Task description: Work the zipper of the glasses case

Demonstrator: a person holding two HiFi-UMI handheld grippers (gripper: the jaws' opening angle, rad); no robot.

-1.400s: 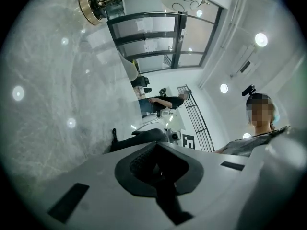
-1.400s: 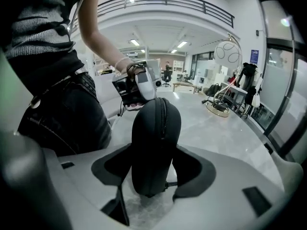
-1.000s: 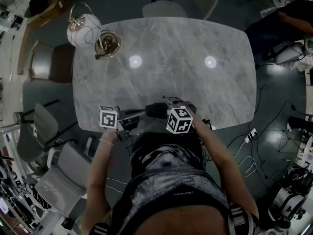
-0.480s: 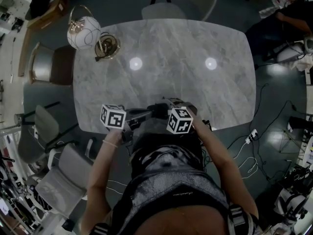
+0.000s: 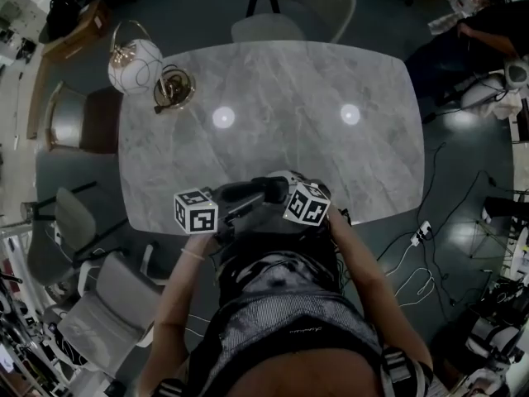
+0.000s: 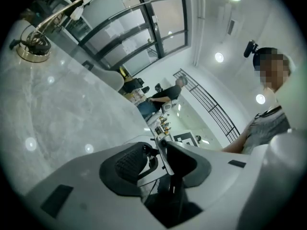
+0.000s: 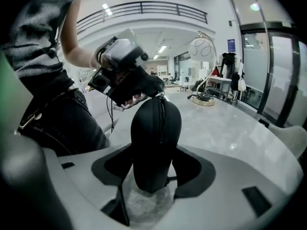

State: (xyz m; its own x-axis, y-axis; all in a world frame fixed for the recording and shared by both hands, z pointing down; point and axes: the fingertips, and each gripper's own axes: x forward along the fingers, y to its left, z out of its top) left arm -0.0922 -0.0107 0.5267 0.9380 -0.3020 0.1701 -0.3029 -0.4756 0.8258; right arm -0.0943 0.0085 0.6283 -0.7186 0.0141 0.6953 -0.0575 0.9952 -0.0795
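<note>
The black glasses case point(image 7: 152, 138) stands upright between the pads of my right gripper point(image 7: 152, 163), which is shut on it, over the table's near edge. Its zipper point(image 7: 161, 114) runs down the middle of the side facing the camera. My left gripper point(image 7: 125, 78) reaches the case's far tip from the left. In the left gripper view its jaws point(image 6: 160, 150) have just been opening; a gap shows between the pads, with a thin silver strip standing in it. In the head view both marker cubes point(image 5: 196, 211) point(image 5: 307, 203) flank the case point(image 5: 273, 187).
The grey marble table point(image 5: 289, 98) carries a globe lamp point(image 5: 136, 60) on a brass base point(image 5: 173, 89) at its far left corner. Chairs stand at the far side point(image 5: 289, 7) and left point(image 5: 74, 114). Cables point(image 5: 413, 255) lie on the floor to the right.
The left gripper's cube has shifted a little rightward toward the case and rolled. The right gripper and the case have kept their place.
</note>
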